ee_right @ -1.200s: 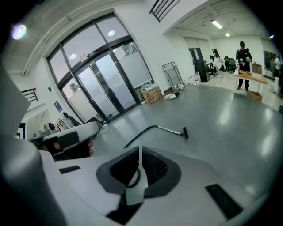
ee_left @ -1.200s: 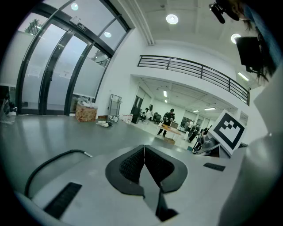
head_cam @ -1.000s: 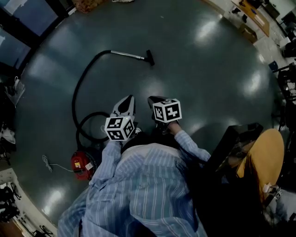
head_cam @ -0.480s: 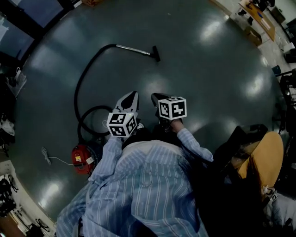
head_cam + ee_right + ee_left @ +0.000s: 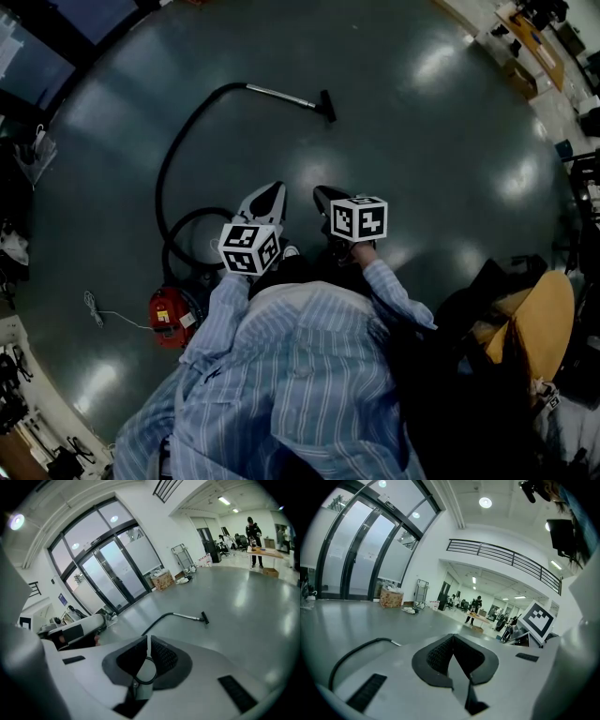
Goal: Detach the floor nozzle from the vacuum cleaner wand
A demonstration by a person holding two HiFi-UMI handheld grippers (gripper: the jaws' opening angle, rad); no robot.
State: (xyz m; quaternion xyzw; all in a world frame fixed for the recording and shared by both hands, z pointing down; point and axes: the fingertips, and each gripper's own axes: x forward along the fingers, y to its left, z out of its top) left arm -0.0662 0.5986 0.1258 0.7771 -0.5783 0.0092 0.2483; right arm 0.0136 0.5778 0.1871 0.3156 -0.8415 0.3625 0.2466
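The left gripper (image 5: 270, 194) and right gripper (image 5: 323, 197) are hovering fully closed, gripping nothing; the floor nozzle (image 5: 327, 105) is sitting on the wand (image 5: 281, 95), well apart.

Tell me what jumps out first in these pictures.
A red vacuum cleaner sits on the dark floor at lower left, its black hose curving up to the wand and floor nozzle lying farther ahead. Nearer, the left gripper and right gripper are held side by side, both shut and empty.

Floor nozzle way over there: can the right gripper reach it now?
Probably not yet. The floor nozzle lies far off across the floor from the shut right gripper, though nothing stands between them.
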